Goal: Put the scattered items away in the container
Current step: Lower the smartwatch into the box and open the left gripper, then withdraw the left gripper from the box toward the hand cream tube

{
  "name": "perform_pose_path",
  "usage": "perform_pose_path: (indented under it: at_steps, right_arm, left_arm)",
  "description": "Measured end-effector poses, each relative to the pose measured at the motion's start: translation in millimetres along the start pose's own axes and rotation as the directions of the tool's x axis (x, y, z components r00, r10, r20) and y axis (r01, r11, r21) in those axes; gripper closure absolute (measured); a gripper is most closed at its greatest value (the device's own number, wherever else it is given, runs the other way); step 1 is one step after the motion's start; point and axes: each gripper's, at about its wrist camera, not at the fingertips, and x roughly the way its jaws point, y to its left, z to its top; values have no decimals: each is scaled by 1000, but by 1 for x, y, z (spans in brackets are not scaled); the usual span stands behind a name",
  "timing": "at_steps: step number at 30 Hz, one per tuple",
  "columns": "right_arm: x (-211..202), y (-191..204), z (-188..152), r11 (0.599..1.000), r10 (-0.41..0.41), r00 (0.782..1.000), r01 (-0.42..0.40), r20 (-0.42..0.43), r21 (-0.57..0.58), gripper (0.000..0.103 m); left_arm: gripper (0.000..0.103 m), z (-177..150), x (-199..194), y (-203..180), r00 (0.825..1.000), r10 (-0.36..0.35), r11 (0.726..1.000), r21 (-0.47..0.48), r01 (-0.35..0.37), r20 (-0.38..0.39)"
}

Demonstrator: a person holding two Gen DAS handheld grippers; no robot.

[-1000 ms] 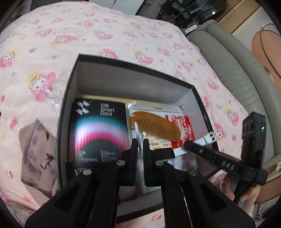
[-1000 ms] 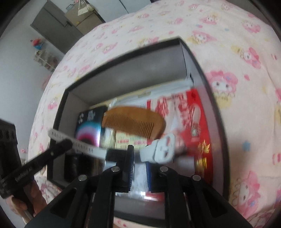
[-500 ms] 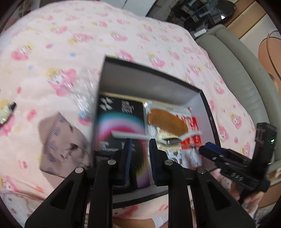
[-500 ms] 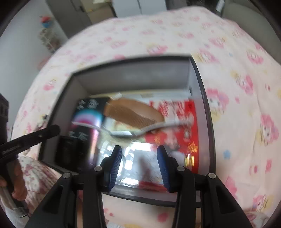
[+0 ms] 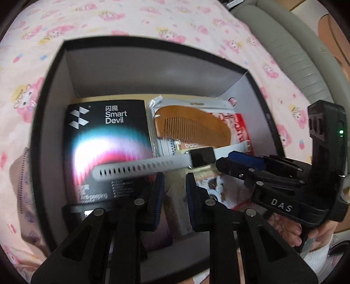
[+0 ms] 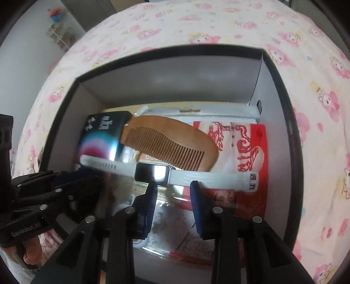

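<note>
Lying across the black-rimmed grey box [image 6: 291, 135], atop wooden comb [image 6: 166, 144] and packets, the white-strapped smartwatch [image 6: 153, 171] runs left-right, seemingly loose; left gripper [image 5: 175, 196] and right gripper [image 6: 172, 203] part-open, empty, the right's jaws just closing.

Box [image 5: 54, 91] sits on the bed [image 5: 131, 19], open top. Inside: flat carton [image 5: 105, 139] along the box's left wall; packet [image 6: 240, 139] fills the right side up to the right wall. Comb [image 6: 166, 139] lies on the packet, mid-box, its left end just over the carton's edge. Watch [image 6: 153, 171] lies stretched left-to-right in front of the comb, one strap end over the carton, the other over the packet near the right wall. Folded cloth [image 5: 19, 179] on the bed just outside the box's left wall. Sofa [image 5: 291, 54] beyond the bed's right edge.
</note>
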Motion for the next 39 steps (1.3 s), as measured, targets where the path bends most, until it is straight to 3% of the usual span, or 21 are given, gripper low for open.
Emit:
perform_pose_path:
  at_steps: [4,6,9,13,17,26,32,39]
  right_arm:
    - [2,-6,5,999,-4,1000,4,15,35,76]
    - [-12,-5,1,1000,3,998,-4,60,22,76]
    - [-29,-3,-8,1000,2,993,-3,121,8,76]
    - [-20,-5,-10,1000,-18,997,17,73,14,76]
    - [-5,-10,5,999,-24,1000,24,13,34,76]
    - [-11,-13,5,998,-45,999,43,29,51,74]
    - [-36,-2,-9,996,-88,989,83,120,45,67]
    - [-69,12,-32,991,-127,962,115,240,64,58]
  left_arm:
    - [85,4,2,2,1000,-3,1000,-21,3,-1]
    - [85,1,-6,-1,999,-38,999,-9,38,23]
    - [85,0,-9,-1,999,-19,1000,-1,19,29]
    - [85,5,6,1,999,26,1000,-15,-27,-19]
    - [85,9,8,-3,998,54,999,-3,-54,-21]
    - [84,6,-2,-11,997,67,997,30,-68,23]
    - [77,-2,-31,-29,988,112,988,94,-123,107]
    - [71,-22,-64,-43,974,129,979,132,-155,189]
